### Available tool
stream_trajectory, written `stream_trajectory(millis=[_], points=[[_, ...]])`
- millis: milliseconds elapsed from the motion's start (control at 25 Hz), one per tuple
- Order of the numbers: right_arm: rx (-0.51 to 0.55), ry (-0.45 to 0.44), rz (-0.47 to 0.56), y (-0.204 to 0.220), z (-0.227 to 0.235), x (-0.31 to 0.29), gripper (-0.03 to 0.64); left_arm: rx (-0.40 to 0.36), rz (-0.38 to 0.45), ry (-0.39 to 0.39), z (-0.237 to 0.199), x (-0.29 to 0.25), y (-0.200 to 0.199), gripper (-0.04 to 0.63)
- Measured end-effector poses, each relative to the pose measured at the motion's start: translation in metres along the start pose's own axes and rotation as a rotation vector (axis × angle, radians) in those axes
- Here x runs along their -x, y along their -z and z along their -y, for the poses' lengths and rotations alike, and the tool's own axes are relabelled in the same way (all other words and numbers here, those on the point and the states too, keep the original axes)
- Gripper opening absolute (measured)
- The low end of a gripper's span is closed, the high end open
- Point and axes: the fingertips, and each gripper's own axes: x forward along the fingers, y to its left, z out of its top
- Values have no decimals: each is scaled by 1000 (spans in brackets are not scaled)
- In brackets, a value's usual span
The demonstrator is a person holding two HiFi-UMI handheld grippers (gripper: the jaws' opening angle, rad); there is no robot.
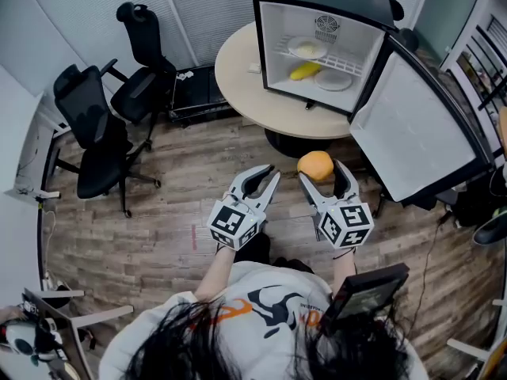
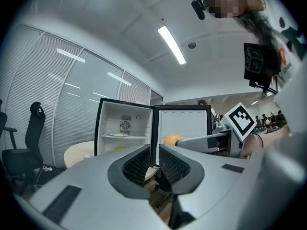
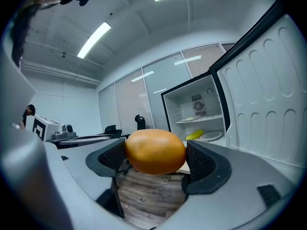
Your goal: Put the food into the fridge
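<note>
An orange, egg-shaped fruit (image 1: 315, 165) sits squeezed between the pads of my right gripper (image 1: 318, 174), which is shut on it above the wooden floor. In the right gripper view the fruit (image 3: 155, 151) fills the gap between the jaws. My left gripper (image 1: 269, 177) hangs beside it, shut and empty, its pads almost touching in the left gripper view (image 2: 156, 161). The small black fridge (image 1: 325, 42) stands open on the round table ahead. Inside are a plate on the upper shelf (image 1: 307, 48), a yellow food item (image 1: 305, 70) and a second plate (image 1: 333, 80).
The fridge door (image 1: 412, 129) swings out to the right, close to my right gripper. The round table (image 1: 238, 74) rests on a dark pedestal. Two black office chairs (image 1: 103, 137) stand at the left. A dark screen (image 1: 364, 290) hangs at the person's chest.
</note>
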Motion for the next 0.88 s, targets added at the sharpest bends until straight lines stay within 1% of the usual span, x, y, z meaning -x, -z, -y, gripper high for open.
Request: stream_trajectory(millis=[200,320,440,880], points=[[-6,0,-5,-2,9,-22,393,-2,-11,11,-17,-16,3,49],[-9,8,-5,-4,17,-42,393,-30,-25,27,-33,-31,6,49],[-11,18,-8,-9,25,-67,393,-51,-34,36,-57,-48,4,49],[-30,50,-25,-27,36,-171,393,-49,-44,83,-154,-95,-3,49]])
